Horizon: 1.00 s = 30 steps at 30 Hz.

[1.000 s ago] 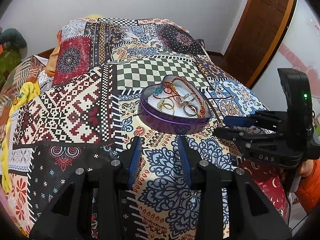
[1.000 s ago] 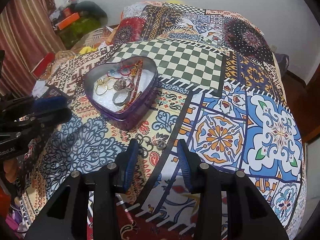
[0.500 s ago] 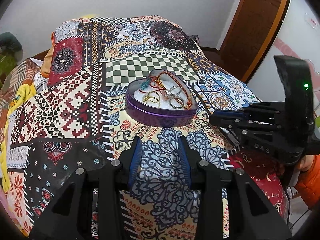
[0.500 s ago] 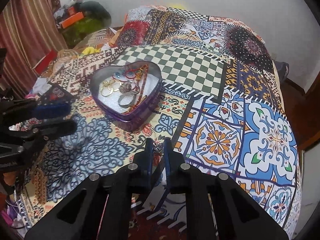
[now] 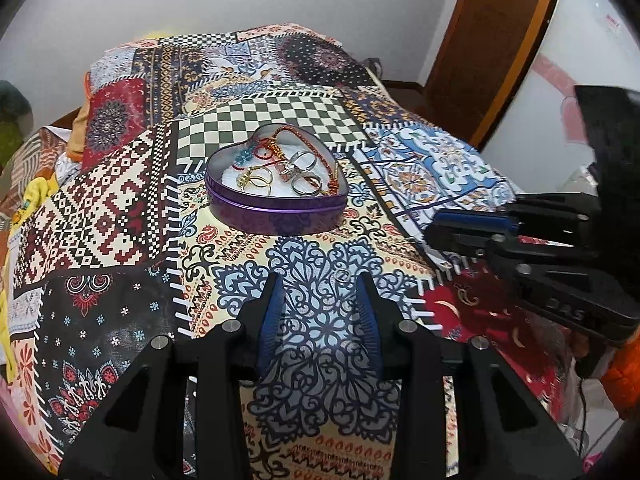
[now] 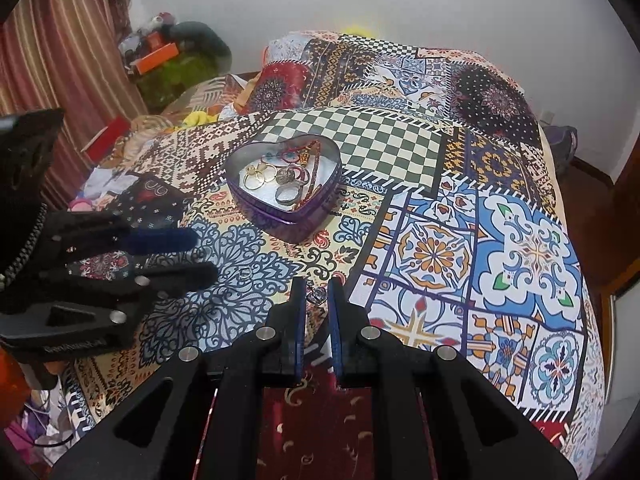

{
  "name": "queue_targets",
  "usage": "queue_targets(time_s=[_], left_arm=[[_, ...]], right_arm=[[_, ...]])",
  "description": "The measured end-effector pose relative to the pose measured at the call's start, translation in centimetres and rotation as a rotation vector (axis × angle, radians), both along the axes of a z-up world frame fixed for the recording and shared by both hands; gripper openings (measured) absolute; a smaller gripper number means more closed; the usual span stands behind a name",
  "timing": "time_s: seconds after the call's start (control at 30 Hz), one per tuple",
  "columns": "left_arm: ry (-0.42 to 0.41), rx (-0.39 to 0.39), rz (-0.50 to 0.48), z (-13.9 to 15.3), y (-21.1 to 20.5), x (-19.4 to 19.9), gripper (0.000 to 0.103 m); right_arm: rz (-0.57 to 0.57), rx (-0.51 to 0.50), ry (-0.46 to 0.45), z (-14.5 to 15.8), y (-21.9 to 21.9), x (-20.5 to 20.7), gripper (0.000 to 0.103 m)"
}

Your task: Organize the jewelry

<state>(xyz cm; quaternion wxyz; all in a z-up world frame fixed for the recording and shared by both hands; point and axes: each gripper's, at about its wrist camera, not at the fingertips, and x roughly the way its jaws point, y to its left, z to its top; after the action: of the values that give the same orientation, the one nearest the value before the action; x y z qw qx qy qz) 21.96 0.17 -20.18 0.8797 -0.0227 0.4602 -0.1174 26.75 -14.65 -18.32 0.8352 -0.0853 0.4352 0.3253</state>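
A purple heart-shaped tin (image 5: 276,210) sits open on the patchwork bedspread (image 5: 116,216), its pointed tip toward the right gripper's side and its lobes toward the checkered patch. Inside, on a white lining, lie gold rings (image 5: 256,179), silver rings (image 5: 306,184) and a red-and-gold beaded bracelet (image 5: 320,152) along the tin's far wall. The right gripper (image 6: 318,294) is pressed together on a small silver pendant (image 6: 316,295), which hangs between its tips above the bedspread, nearer than the tin. The left gripper (image 5: 320,292) stands partly spread with nothing between its pads; a small silver ring (image 5: 342,276) lies on the blue lace-pattern patch just past its tips.
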Motion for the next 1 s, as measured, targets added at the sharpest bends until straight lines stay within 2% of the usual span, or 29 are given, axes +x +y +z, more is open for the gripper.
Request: queue_targets(time_s=[0.1,0.27,0.4,1.0], left_arm=[[0.010,-0.014,-0.005,-0.5,-0.3,0.4,0.036],[0.034,-0.026,-0.019,-1.3,-0.8,1.2,0.027],[0.029,-0.018,-0.013,-1.5,-0.8,1.5,0.009],[0.041,-0.017,-0.010,-1.9,-0.8,2.5,0.009]], right_arm=[[-0.011,0.013,0.007,-0.1,-0.2,0.2,0.009],[-0.024,0.017,0.024,-0.8,-0.4,0.6,0.009],[-0.028,0.027,0.030,-0.9,-0.6,0.7,0.010],[-0.025,0.032,0.023,-0.5,-0.7,0.9,0.010]])
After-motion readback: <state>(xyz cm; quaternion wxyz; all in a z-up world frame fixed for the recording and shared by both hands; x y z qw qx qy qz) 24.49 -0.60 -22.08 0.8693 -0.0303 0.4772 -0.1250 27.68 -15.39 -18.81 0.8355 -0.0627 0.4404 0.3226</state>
